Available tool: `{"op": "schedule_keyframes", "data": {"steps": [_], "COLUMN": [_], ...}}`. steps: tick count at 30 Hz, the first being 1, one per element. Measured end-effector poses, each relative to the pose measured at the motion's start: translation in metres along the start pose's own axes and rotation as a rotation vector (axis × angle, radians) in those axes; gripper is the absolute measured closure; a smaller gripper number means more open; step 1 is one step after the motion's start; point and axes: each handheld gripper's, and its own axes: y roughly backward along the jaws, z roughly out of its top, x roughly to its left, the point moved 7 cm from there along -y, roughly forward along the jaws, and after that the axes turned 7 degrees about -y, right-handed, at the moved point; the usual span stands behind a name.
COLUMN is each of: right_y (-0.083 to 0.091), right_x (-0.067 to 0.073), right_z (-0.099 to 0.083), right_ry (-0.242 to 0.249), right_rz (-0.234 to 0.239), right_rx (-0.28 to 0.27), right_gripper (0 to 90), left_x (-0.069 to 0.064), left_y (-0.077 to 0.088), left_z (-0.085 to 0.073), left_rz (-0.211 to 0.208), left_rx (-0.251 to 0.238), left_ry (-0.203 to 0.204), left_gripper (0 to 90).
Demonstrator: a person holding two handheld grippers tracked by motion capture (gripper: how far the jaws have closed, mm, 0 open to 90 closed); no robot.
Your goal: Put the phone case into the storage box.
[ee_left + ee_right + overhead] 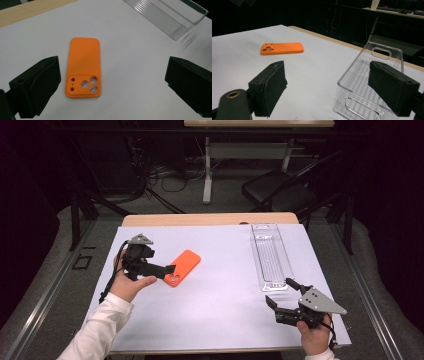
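I see a matt orange phone case (83,67) — smooth, rubbery-looking plastic — on a matt white sheet (220,285), beside a glossy clear plastic tray (271,257) with a ribbed floor; the surface's edge (210,219) looks wooden.

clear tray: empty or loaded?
Empty. The clear tray shows just its ribbed floor in the high view and right gripper view; the orange phone case lies apart on the table.

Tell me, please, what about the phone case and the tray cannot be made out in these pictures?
- Case: its underside is hidden against the table in all views; in the high view the left gripper covers its camera end.
- Tray: right gripper view, near end cut off by the bottom edge; a jaw covers part.
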Motion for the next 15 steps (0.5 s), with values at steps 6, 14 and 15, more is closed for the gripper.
{"op": "schedule_keyframes", "data": {"steps": [6,14,15], "right_y": [0.002,0.0,-0.002], "right_x": [0.0,-0.001,0.0], "right_z": [0.0,0.002,0.001], "right_ry": [-0.007,-0.01,-0.015], "right_rz": [-0.002,0.001,0.008], "right_rx": [-0.005,-0.01,-0.008], "right_gripper": [14.1,14.1,14.1], "left_x": [0.012,0.022,0.023], "left_y": [-0.007,-0.019,-0.022], "left_z": [0.01,0.021,0.022], "left_rz": [0.017,0.023,0.025], "left_rx": [0.04,0.097,0.105], "left_ry": [0.017,0.029,0.03], "left_gripper": [0.5,0.5,0.5]}}
